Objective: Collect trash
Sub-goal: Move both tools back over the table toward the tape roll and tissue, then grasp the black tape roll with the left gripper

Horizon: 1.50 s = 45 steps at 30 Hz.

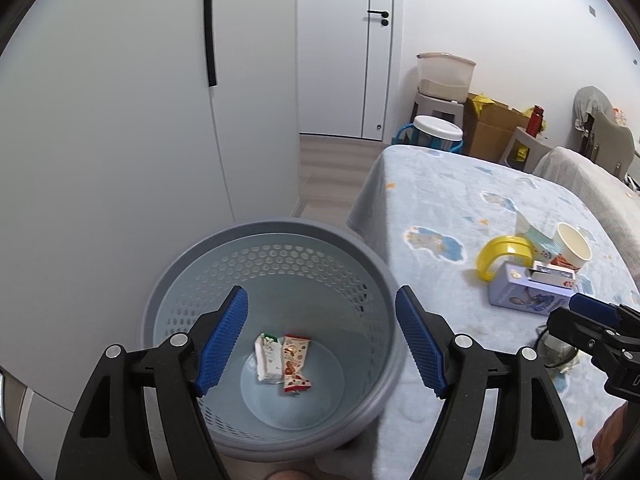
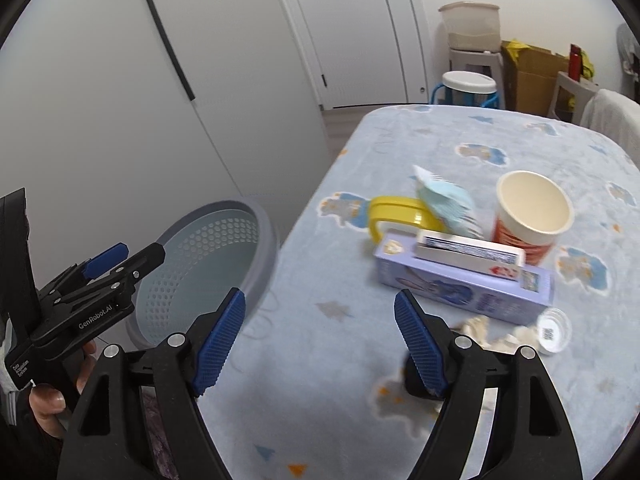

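The left tongs (image 1: 322, 342) stand wide apart with nothing between their blue pads, held right over the mouth of a grey perforated wastebasket (image 1: 256, 240). Down between the pads, on the basket's floor, lie two snack wrappers side by side and touching: a white and green wrapper (image 1: 269, 358) and a red and white wrapper (image 1: 295, 364).

The right tongs (image 2: 320, 340) are likewise parted and grip nothing; they hang over the worktop (image 2: 460, 136), which is draped in a pale blue blanket with cartoon prints. Only bare blanket shows between their pads. A little beyond the right pad lies a lilac carton (image 2: 464, 284) on its side, with a smaller white and blue box (image 2: 468, 250) resting on top of it. Behind those stand a paper cup (image 2: 532, 212) with a red printed side, upright and open, a yellow plastic ring-shaped piece (image 2: 394, 210) and a crumpled pale blue wrapper (image 2: 448, 200) leaning between the two. Just off the right pad's outer side sit crumpled tissue (image 2: 480, 330) and a small clear lid (image 2: 554, 330) with a printed label.

From the right tongs' camera, the left tongs appear low at the left, held by a hand (image 2: 46, 400), with the wastebasket just beyond them, beside the worktop's edge. Farther off are white cupboard doors (image 1: 120, 120) and a door (image 1: 344, 48).
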### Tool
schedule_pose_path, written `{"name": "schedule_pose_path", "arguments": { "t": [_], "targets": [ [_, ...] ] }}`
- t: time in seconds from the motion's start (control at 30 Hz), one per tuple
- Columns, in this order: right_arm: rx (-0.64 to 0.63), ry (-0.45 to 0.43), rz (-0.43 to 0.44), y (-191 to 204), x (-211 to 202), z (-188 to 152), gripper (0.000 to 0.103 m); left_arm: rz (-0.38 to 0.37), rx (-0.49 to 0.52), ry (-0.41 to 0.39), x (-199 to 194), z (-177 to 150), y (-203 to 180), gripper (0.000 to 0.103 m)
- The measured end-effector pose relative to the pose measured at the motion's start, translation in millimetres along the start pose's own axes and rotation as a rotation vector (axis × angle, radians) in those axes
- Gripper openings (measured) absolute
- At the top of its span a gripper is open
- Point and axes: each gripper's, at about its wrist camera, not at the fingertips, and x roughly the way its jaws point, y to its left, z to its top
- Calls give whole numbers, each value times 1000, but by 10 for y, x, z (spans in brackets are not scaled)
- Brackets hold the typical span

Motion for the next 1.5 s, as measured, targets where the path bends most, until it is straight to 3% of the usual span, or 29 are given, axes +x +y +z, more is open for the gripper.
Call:
{"name": "schedule_pose_path", "arguments": {
  "t": [0.7,0.93,1.27,1.5],
  "targets": [
    [112,22,-192,-966,-603,-417,77,-192,151,56,23,-185,-970,74],
    [142,13,-188,-1097,-659,-535,77,-267,230,100,70,-349,-1342,74],
    [167,26,-166,-1224,-652,-665,78,-355,287,103,77,-431,-1763,73],
    [205,15,-164,-1350,-699,-707,78,-360,321,111,153,-463,-1991,73]
  ]
}}
